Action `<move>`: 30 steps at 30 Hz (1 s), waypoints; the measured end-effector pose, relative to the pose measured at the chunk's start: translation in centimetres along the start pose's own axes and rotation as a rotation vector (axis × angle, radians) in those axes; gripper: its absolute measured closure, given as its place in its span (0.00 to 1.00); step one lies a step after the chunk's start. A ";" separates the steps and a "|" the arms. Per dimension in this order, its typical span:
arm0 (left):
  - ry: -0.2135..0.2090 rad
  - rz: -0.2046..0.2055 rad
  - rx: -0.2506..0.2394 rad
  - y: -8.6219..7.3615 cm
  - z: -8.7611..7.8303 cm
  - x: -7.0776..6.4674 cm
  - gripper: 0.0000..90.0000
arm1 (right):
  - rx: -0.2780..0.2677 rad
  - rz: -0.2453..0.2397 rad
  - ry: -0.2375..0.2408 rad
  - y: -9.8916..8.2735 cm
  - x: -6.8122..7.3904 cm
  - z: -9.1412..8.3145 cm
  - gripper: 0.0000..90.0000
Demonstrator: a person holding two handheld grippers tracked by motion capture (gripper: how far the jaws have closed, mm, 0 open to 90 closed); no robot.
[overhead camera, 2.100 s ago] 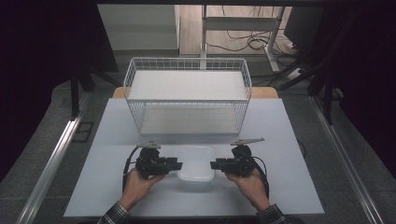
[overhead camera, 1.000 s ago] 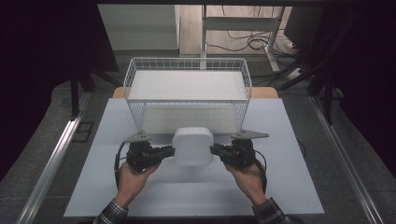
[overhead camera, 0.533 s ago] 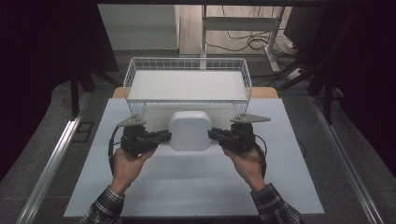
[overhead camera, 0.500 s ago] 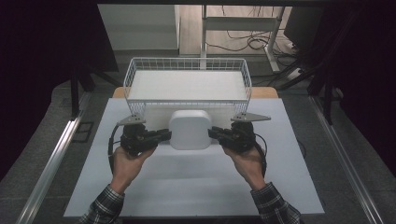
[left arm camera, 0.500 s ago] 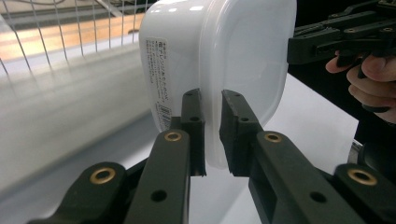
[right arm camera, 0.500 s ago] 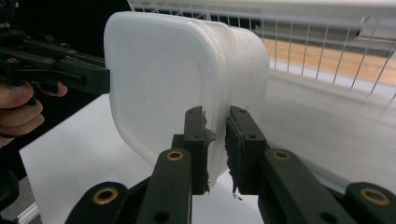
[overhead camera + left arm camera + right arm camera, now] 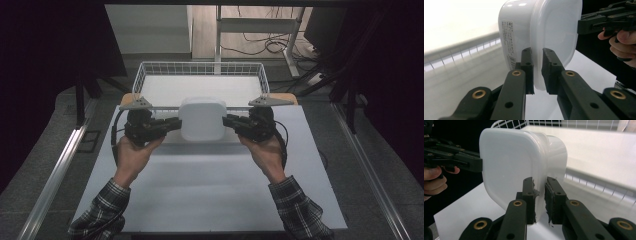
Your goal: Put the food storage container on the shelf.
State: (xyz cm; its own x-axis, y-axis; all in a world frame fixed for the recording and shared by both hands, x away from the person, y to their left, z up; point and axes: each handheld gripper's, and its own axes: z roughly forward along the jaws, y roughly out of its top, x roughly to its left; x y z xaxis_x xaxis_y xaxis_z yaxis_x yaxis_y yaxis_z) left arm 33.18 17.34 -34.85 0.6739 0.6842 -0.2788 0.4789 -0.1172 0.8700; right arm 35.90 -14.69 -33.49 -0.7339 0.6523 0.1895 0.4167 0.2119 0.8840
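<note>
Person at a white table (image 7: 210,200), seen from above, w/ a black two-jaw gripper in each hand. Both grippers hold one white plastic lidded container (image 7: 202,119) in the air, just in front of a white wire basket (image 7: 145,75) at the table's far side. The container is tipped up on edge, lid facing the person.

Left gripper (image 7: 172,124) is clamped on the container's left rim; right gripper (image 7: 231,121) is clamped on its right rim. In the left gripper view, the two jaws pinch the lid's edge lip, nearly together, and a printed label (image 7: 508,42) runs down the container's side wall. In the right gripper view, the jaws likewise pinch the rim from the opposite side, w/ the basket's wire wall behind. Plaid sleeves (image 7: 100,212) enter from the bottom edge.
</note>
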 end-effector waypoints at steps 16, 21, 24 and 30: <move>0.018 -0.016 -0.015 5.3 0.2 2.3 0.89 | -0.013 -0.004 -0.023 6.0 -1.3 1.3 0.87; 0.035 -0.030 -0.017 5.9 0.9 3.0 0.88 | -0.002 0.020 -0.022 6.6 -2.3 2.0 0.87; 0.054 -0.038 -0.013 6.0 1.4 3.3 0.86 | 0.003 0.033 -0.014 6.9 -2.6 2.4 0.87; 0.047 -0.062 -0.015 6.0 2.1 3.9 0.80 | 0.020 0.043 -0.039 7.1 -2.8 3.2 0.85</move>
State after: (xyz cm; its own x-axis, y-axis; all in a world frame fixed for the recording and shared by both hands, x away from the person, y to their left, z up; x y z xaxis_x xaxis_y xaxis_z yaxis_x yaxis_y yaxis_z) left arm 39.87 17.75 -31.58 0.6158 0.7232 -0.3128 0.5097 -0.0629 0.8580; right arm 42.62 -12.73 -29.09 -0.6938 0.6887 0.2105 0.4588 0.1973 0.8664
